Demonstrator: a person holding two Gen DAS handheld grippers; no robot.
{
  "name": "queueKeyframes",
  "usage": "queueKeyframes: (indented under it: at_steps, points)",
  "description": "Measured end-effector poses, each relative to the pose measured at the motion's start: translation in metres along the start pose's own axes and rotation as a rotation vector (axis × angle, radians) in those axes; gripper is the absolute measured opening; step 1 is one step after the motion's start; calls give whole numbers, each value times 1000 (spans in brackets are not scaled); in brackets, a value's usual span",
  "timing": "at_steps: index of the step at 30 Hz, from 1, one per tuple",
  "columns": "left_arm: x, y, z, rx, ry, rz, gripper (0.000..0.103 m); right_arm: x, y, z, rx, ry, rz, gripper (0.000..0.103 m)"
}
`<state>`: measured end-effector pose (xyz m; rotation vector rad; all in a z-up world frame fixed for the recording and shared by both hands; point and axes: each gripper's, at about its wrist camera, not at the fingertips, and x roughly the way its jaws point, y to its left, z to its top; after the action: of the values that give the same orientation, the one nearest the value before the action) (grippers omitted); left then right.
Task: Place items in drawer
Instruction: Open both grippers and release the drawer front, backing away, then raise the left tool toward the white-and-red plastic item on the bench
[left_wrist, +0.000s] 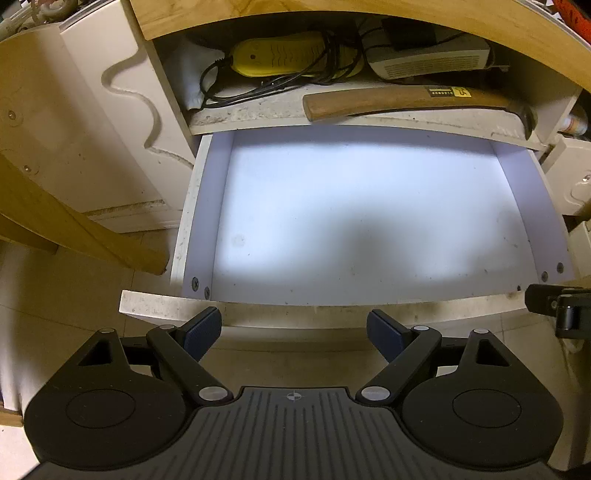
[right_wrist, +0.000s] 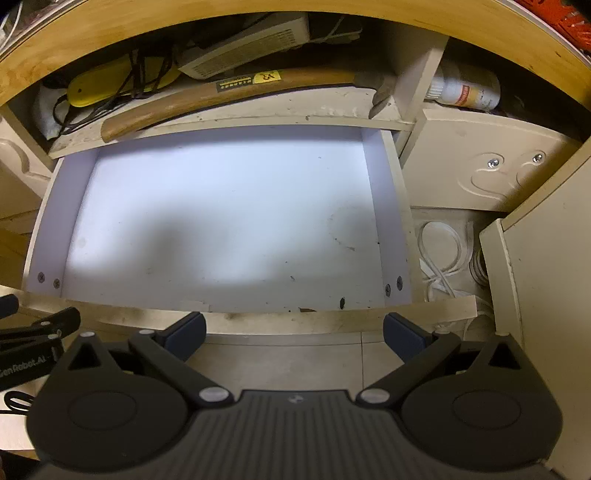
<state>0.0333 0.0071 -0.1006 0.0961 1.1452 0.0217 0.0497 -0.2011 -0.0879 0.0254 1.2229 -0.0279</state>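
Note:
A white drawer (left_wrist: 199, 206) stands pulled out below a shelf, with nothing inside; it also shows in the right wrist view (right_wrist: 391, 221). On the shelf above lie a wooden-handled hammer (left_wrist: 399, 101), a yellow device (left_wrist: 280, 57) with black cords, and a grey box (left_wrist: 428, 61). The hammer (right_wrist: 221, 98) and yellow device (right_wrist: 110, 86) also show in the right wrist view. My left gripper (left_wrist: 294, 328) is open and empty just in front of the drawer's front panel. My right gripper (right_wrist: 294, 332) is open and empty at the same front edge, to the right of the left one.
A wooden beam (left_wrist: 74, 225) slants at the left. A cream cabinet panel (right_wrist: 491, 162) and a white bottle (right_wrist: 465, 92) are at the right. White cable coils (right_wrist: 443, 251) lie beside the drawer's right side. The other gripper's tip (left_wrist: 557, 306) shows at the right edge.

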Motion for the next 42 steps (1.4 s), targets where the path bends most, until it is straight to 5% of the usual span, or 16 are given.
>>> queueKeyframes:
  at_steps: [14,31,42]
  points:
    - [-15,-4,7,-14,-133,-25,87,-8,1,3,-12,-59,-15,102]
    - [-80,-13,42,19,-513,15,87,-93,6,27,-79,-595,-97,102]
    - [-115,-15,52,22,-709,-16,87,-127,9,30,-107,-791,-110,102]
